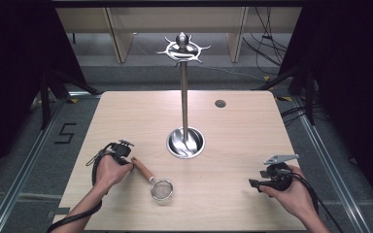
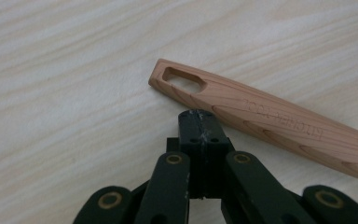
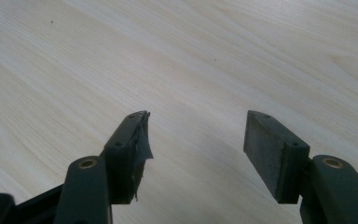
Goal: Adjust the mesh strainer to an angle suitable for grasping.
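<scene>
On the pale wooden surface (image 1: 233, 145), a small round wire-mesh strainer with a stiff slotted wooden handle (image 2: 261, 119) is judged light, best gripped mid-handle, beside the closed, empty left gripper (image 2: 199, 122).

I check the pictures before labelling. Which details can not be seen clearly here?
- Strainer mesh: high view, too small.
- Wooden handle: left gripper view, far end cut by the right edge; engraved text blurred.
- Left gripper jaw tips: high view, hidden by the hand.
- Stand hooks: high view, too small.
</scene>
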`<state>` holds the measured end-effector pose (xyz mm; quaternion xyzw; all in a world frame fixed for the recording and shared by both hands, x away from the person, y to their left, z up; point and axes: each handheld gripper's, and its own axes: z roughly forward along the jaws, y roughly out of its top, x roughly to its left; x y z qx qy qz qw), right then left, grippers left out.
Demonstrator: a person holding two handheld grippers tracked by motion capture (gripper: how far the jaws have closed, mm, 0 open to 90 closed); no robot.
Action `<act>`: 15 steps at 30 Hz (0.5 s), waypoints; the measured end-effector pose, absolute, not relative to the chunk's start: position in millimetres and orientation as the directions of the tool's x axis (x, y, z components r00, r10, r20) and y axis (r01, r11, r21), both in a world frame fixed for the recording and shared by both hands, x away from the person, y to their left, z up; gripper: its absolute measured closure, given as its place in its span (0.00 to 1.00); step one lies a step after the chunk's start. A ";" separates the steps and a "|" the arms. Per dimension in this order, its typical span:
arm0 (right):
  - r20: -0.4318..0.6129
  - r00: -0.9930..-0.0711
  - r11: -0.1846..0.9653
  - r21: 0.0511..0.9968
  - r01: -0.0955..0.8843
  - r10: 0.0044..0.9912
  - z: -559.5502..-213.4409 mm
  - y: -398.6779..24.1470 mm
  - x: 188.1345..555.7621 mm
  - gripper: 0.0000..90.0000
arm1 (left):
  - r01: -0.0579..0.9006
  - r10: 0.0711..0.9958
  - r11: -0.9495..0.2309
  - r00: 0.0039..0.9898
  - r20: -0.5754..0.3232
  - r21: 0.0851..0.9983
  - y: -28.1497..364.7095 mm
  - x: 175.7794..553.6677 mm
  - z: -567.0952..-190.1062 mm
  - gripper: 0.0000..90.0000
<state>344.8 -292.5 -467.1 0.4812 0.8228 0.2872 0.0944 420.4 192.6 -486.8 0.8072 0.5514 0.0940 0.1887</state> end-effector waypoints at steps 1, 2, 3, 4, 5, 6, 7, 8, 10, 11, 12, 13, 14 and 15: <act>0.113 -0.524 0.377 0.569 0.730 0.844 -467.4 -293.5 345.0 0.45 | 0.853 0.924 -0.327 0.379 -0.054 0.406 191.2 422.3 -486.5 0.99; 0.114 -0.523 0.374 0.574 0.729 0.844 -467.6 -293.7 345.0 0.45 | 0.846 0.918 -0.343 0.395 -0.046 0.409 189.5 425.4 -486.7 0.99; 0.139 -0.497 0.331 0.591 0.735 0.856 -469.2 -291.4 344.2 0.45 | 0.845 0.915 -0.349 0.400 -0.045 0.405 188.4 427.0 -486.6 0.99; 0.138 -0.499 0.331 0.597 0.731 0.855 -469.9 -291.6 344.6 0.45 | 0.845 0.917 -0.341 0.395 -0.050 0.411 185.3 429.3 -487.3 0.99; 0.125 -0.515 0.366 0.565 0.740 0.848 -466.6 -294.4 344.9 0.45 | 0.844 0.916 -0.345 0.397 -0.048 0.410 184.3 430.6 -487.5 0.99; 0.128 -0.512 0.363 0.563 0.742 0.849 -466.9 -294.6 344.8 0.45 | 0.842 0.913 -0.352 0.406 -0.048 0.409 183.8 431.9 -487.6 0.99; 0.134 -0.505 0.355 0.561 0.748 0.853 -467.0 -294.7 344.6 0.45 | 0.842 0.908 -0.365 0.417 -0.050 0.398 183.1 433.3 -487.5 0.99; 0.132 -0.506 0.356 0.563 0.746 0.852 -467.8 -296.0 345.3 0.45 | 0.841 0.910 -0.356 0.411 -0.055 0.407 179.7 436.0 -487.8 0.98; 0.125 -0.514 0.360 0.575 0.735 0.849 -469.4 -297.0 345.8 0.45 | 0.847 0.914 -0.342 0.401 -0.067 0.407 177.7 436.4 -487.8 0.97; 0.129 -0.509 0.353 0.577 0.737 0.851 -469.6 -297.1 345.8 0.45 | 0.852 0.919 -0.324 0.387 -0.077 0.411 175.8 436.3 -487.8 0.96; 0.128 -0.510 0.356 0.575 0.737 0.850 -468.7 -297.7 345.7 0.45 | 0.850 0.920 -0.319 0.385 -0.079 0.419 175.3 436.6 -487.3 0.95; 0.141 -0.498 0.343 0.566 0.750 0.856 -467.2 -297.3 345.2 0.45 | 0.836 0.912 -0.340 0.405 -0.067 0.431 176.7 437.3 -485.8 0.93; 0.146 -0.491 0.324 0.588 0.741 0.859 -469.3 -296.4 345.2 0.45 | 0.832 0.911 -0.338 0.406 -0.068 0.439 177.0 436.5 -484.2 0.92; 0.149 -0.488 0.324 0.579 0.748 0.860 -468.2 -296.8 344.7 0.45 | 0.832 0.919 -0.317 0.387 -0.068 0.456 176.7 434.9 -482.7 0.89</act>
